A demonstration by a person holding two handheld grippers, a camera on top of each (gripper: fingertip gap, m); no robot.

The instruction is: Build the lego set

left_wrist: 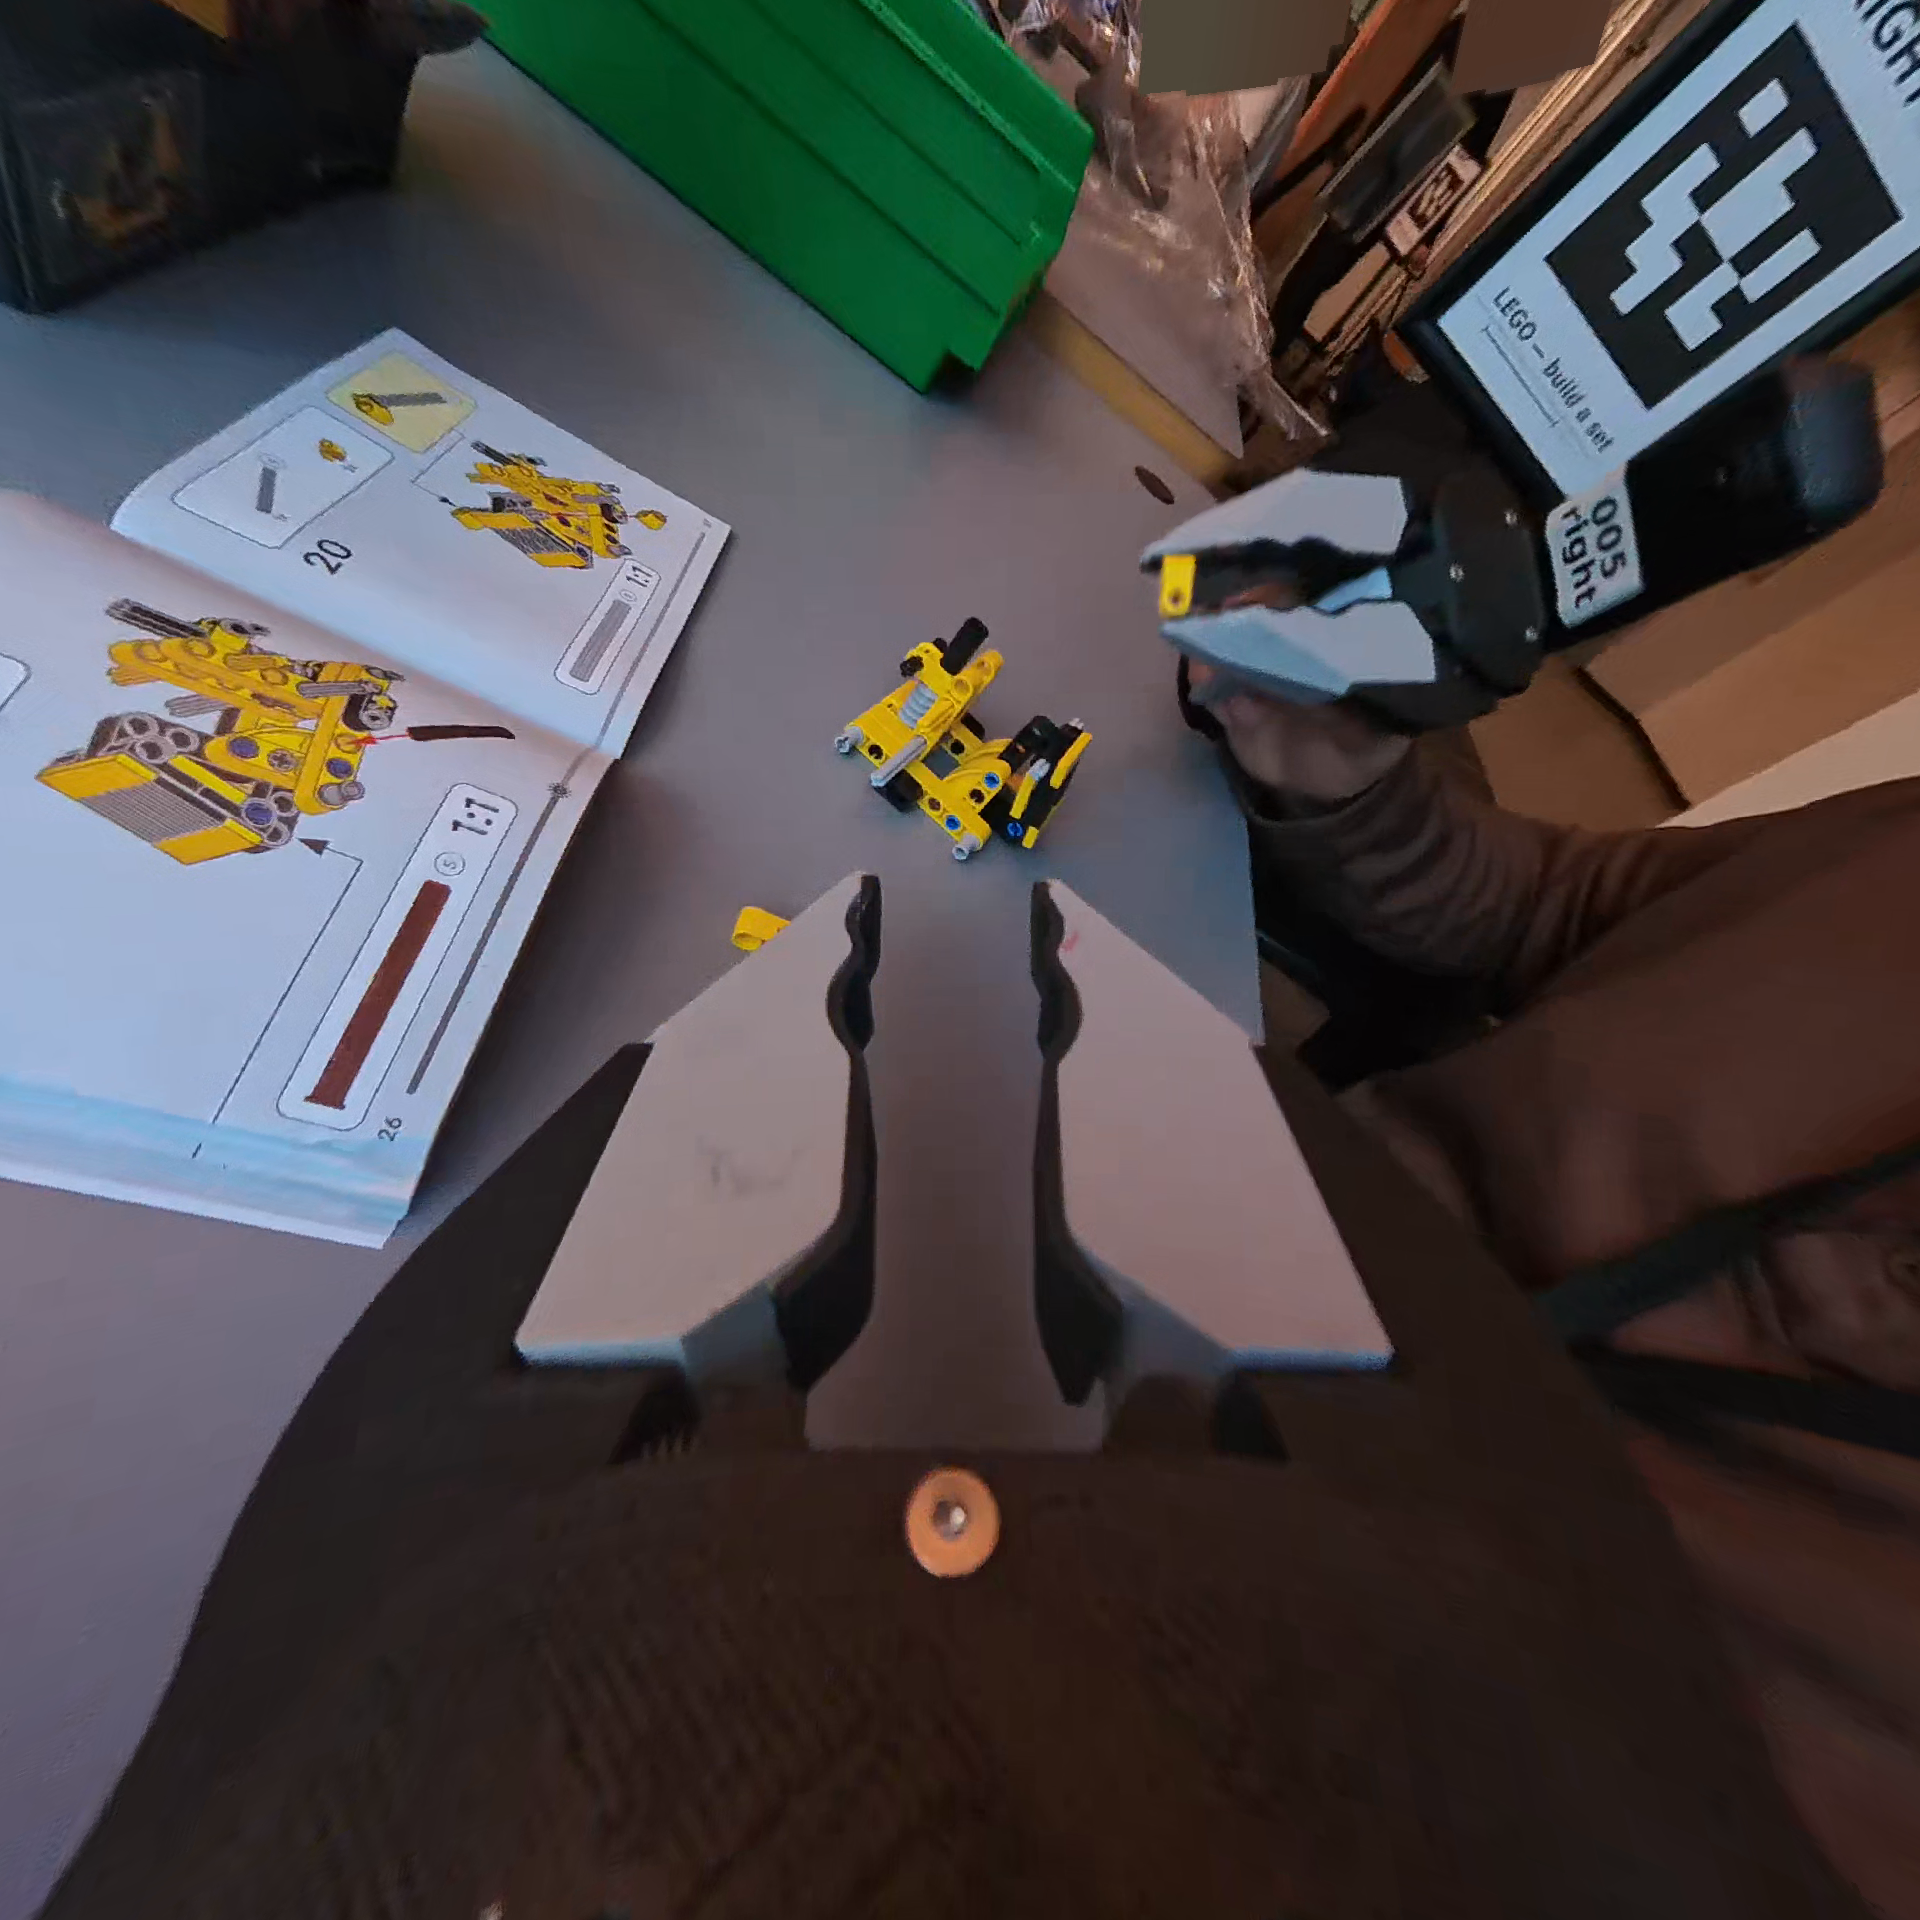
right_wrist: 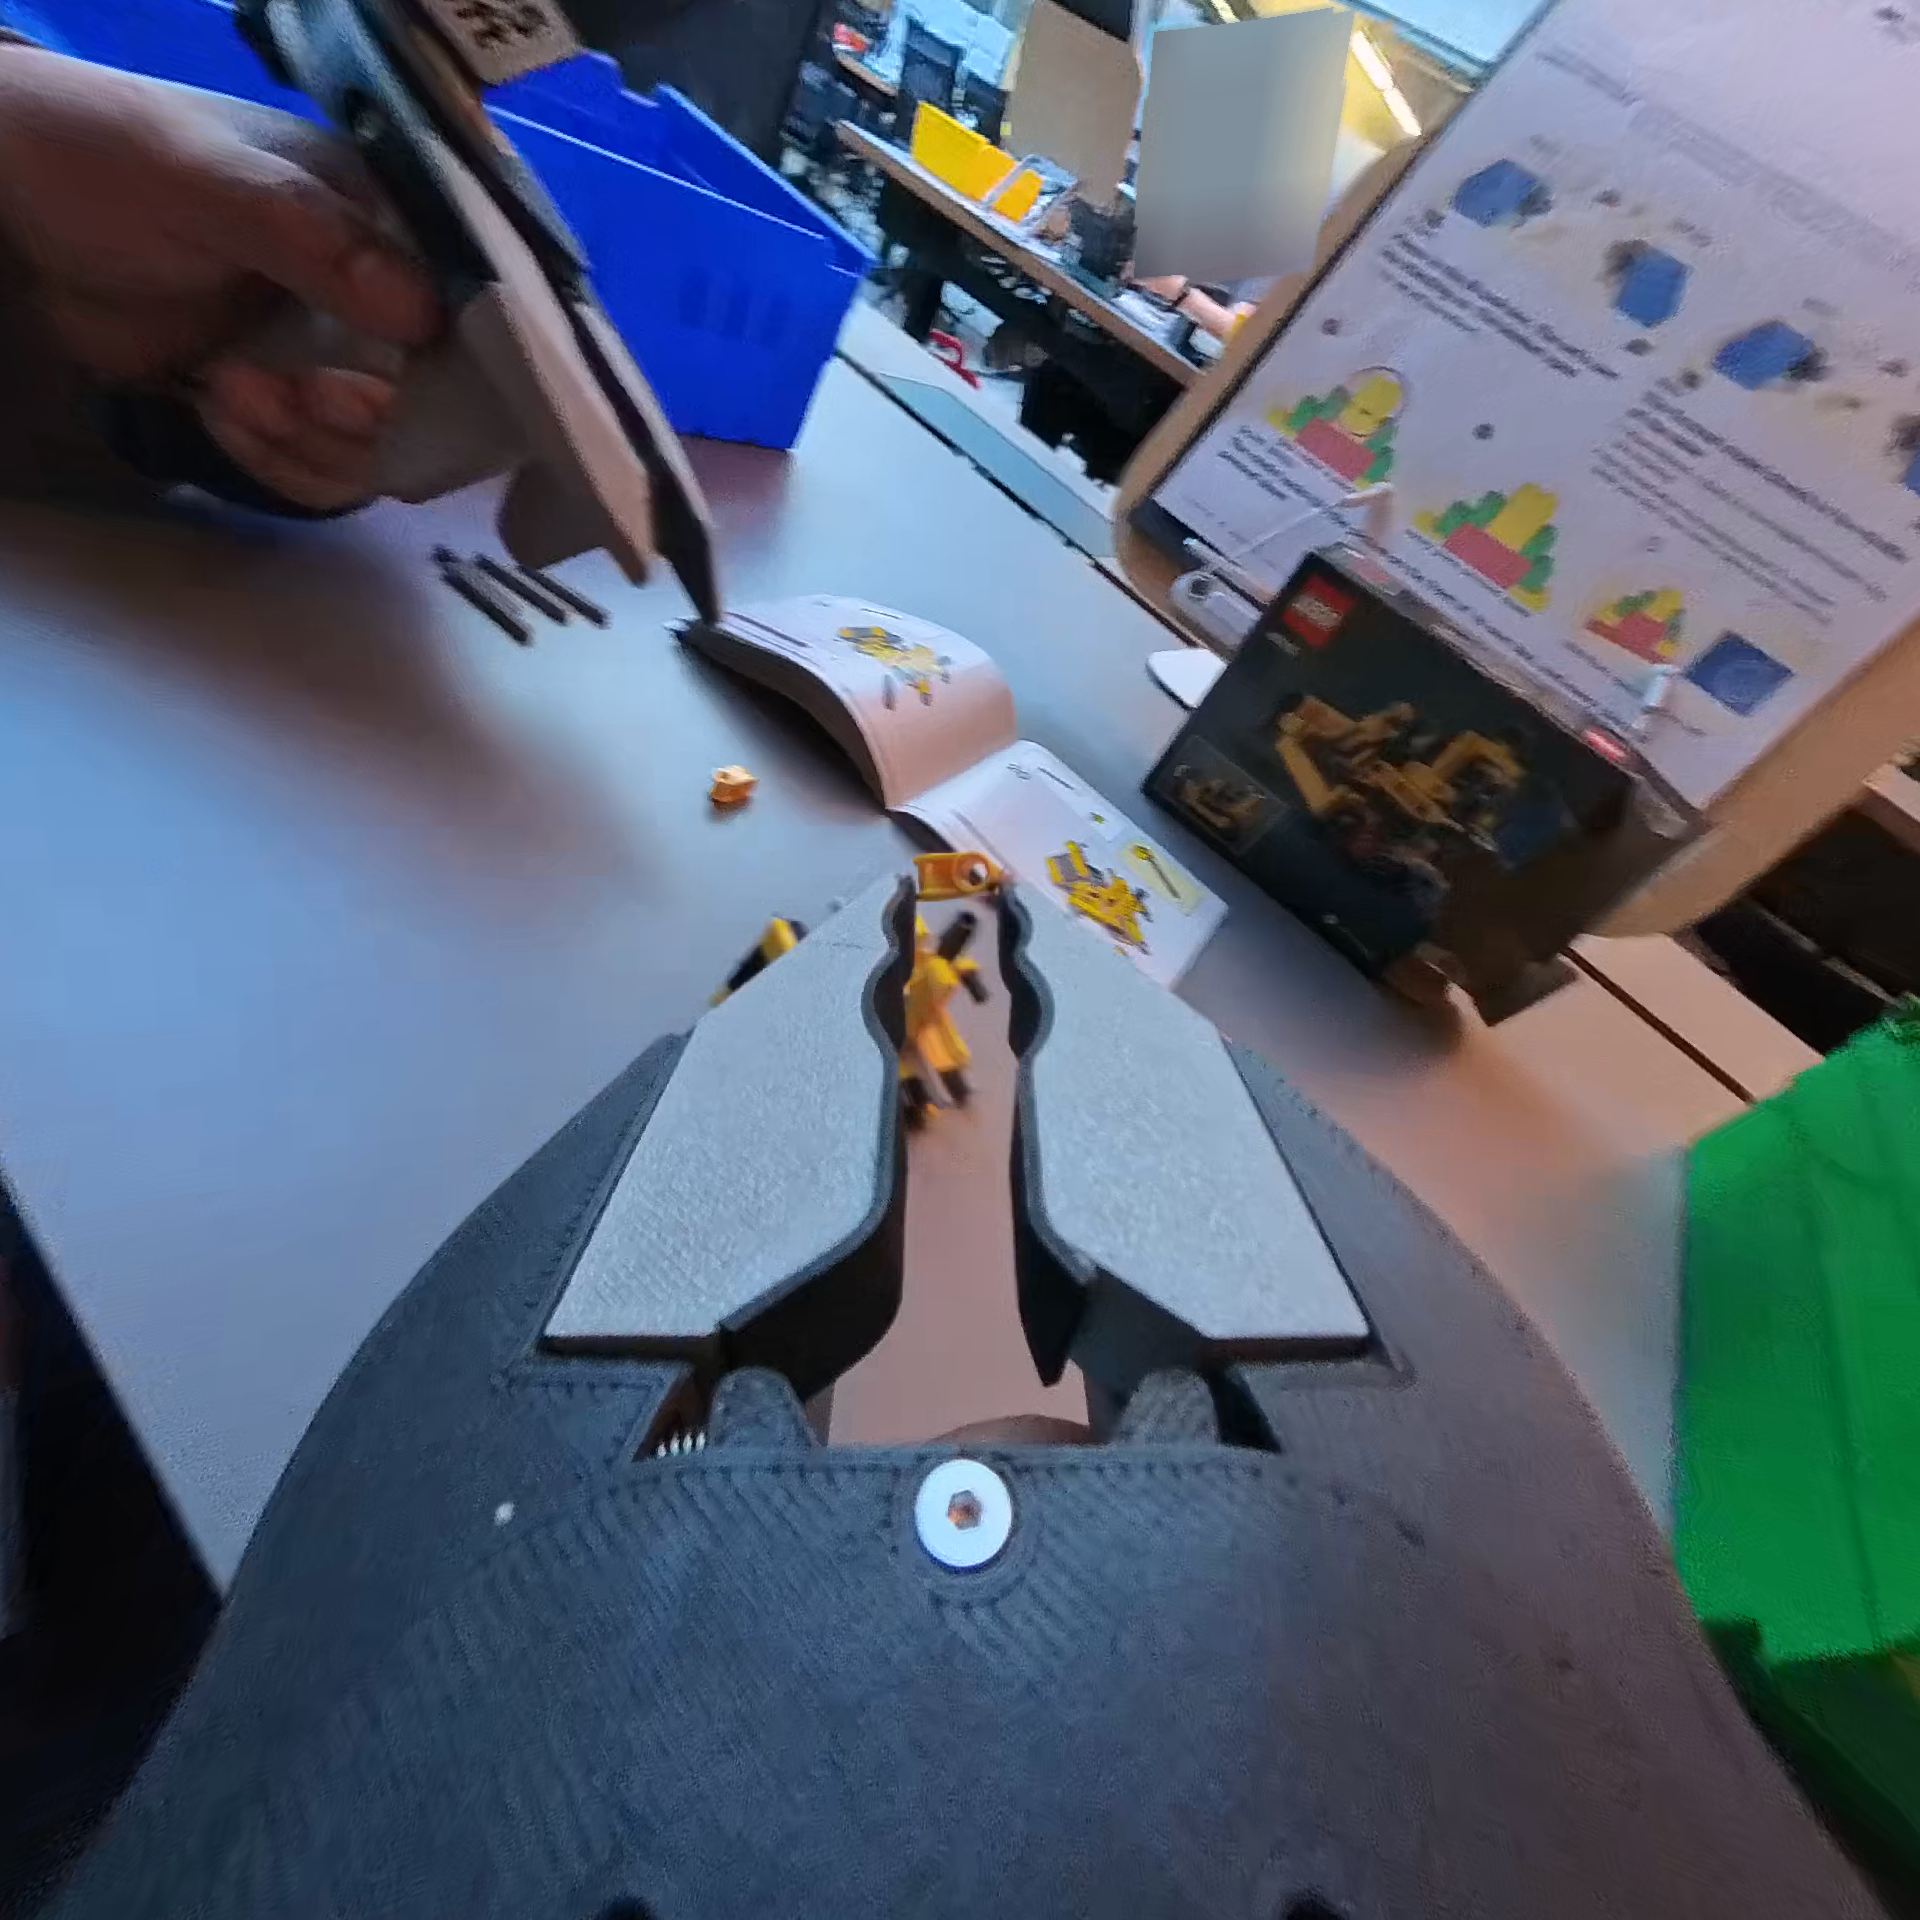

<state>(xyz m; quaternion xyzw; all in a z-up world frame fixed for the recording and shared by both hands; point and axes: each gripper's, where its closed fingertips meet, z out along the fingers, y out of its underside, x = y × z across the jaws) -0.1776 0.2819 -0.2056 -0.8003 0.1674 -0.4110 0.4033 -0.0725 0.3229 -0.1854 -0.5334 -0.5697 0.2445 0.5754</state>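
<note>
Your right gripper is clamped on a small yellow piece at its fingertips, held above the table. Your left gripper has its fingers apart and empty. The model lies just ahead of the left gripper; the booklet is to its left.

I counted two grippers, my left gaping with nothing in it and my right pinching one yellow piece. On the table there was one half-built model, one loose yellow piece, three black axles, one open booklet and one set box. I also saw one green bin, one blue bin and one poster board.
</note>
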